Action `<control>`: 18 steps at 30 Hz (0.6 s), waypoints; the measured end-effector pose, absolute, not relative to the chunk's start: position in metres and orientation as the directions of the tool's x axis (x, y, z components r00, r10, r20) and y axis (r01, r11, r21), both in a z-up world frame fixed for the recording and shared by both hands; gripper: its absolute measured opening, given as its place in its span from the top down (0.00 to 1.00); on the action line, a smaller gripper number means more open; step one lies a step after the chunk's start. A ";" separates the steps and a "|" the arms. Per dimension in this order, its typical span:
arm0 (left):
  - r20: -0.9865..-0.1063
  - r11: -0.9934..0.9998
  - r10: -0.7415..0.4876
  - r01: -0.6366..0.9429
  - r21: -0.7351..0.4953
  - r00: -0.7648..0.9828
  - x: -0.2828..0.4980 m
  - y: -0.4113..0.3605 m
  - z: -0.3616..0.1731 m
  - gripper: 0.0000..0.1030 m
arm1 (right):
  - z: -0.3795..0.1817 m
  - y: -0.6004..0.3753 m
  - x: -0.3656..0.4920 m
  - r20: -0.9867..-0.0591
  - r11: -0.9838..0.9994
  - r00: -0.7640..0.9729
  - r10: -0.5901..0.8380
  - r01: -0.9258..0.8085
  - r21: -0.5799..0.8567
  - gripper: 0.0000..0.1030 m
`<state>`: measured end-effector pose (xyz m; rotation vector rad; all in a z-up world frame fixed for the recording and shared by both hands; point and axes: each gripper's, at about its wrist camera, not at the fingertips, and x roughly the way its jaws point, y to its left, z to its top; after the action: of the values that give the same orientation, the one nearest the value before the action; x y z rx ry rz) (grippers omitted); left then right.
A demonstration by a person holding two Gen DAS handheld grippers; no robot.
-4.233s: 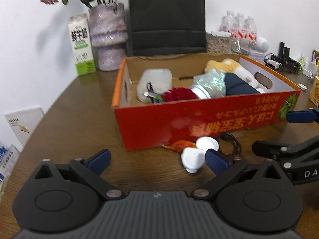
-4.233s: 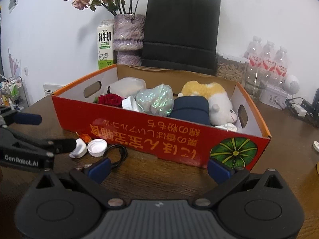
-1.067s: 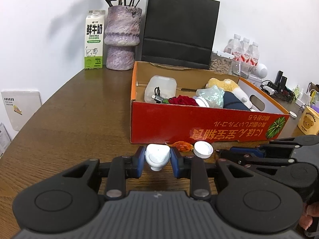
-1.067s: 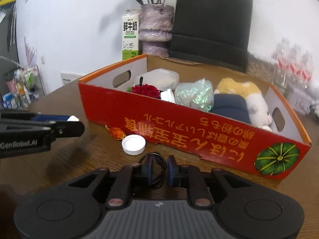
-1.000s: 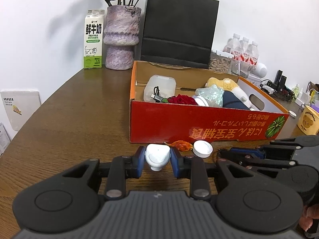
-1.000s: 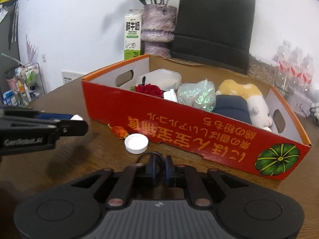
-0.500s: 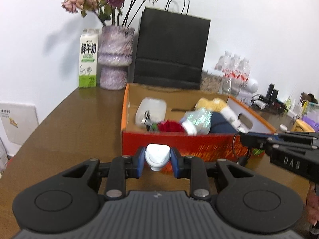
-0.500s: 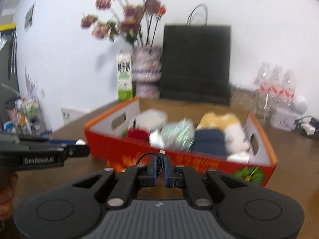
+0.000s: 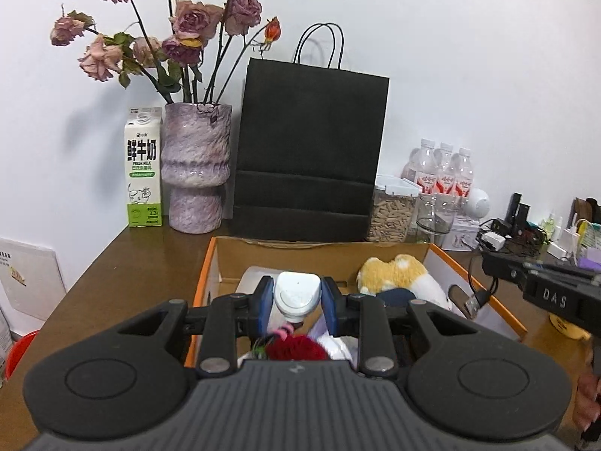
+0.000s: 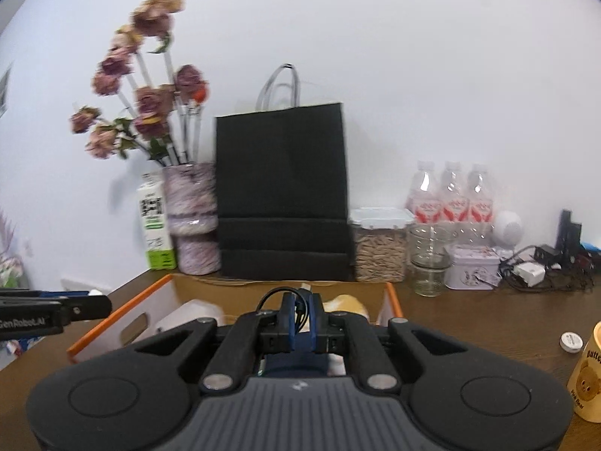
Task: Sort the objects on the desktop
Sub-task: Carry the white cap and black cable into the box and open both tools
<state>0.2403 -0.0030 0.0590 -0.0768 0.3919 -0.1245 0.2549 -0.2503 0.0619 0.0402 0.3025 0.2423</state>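
— Low in the centre of the left wrist view, what is between those blue pads?

— The left gripper is clamped on a small white plastic case, pads pressing its two flat sides. It hangs above the near end of the orange cardboard box. I judge it light and rigid, with a smooth shell that could slide, so the grip across the flat faces near its middle looks right.

— And the other hand?

— At the lower centre of the right wrist view, the right gripper is closed almost completely on a thin black cable, a loop arching just above the pads. At the right edge of the left view, the cable's loop and plug dangle below that gripper over the box's far side.

— How will the cable handle?

— Limp and light, I think. It will swing and may snag on the box rim, so pinching several turns together is safer than one strand.

— What lies beyond?

— Inside the box, a red flower nearest, then a yellow plush toy. Farther back, toward the upper part of the frame, stand a black paper bag, a purple vase and a milk carton against the wall.
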 end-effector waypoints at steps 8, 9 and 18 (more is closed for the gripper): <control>-0.416 0.990 -0.131 0.097 -0.102 0.900 0.276 -0.013 0.034 0.73 | 0.036 -0.260 0.285 -0.346 0.972 0.909 0.234 -0.217 0.088 0.94; -0.419 0.991 -0.124 0.094 -0.092 0.899 0.278 -0.014 0.030 0.73 | 0.033 -0.260 0.287 -0.354 0.972 0.905 0.236 -0.219 0.087 0.94; -0.426 0.998 -0.066 0.060 -0.029 0.902 0.279 -0.017 0.020 0.52 | 0.023 -0.250 0.287 -0.389 0.969 0.887 0.247 -0.235 0.080 0.82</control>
<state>0.2790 -0.0174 0.0196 -0.0158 0.4409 -0.0651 0.2872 -0.2499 0.0226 0.0307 0.4084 0.2507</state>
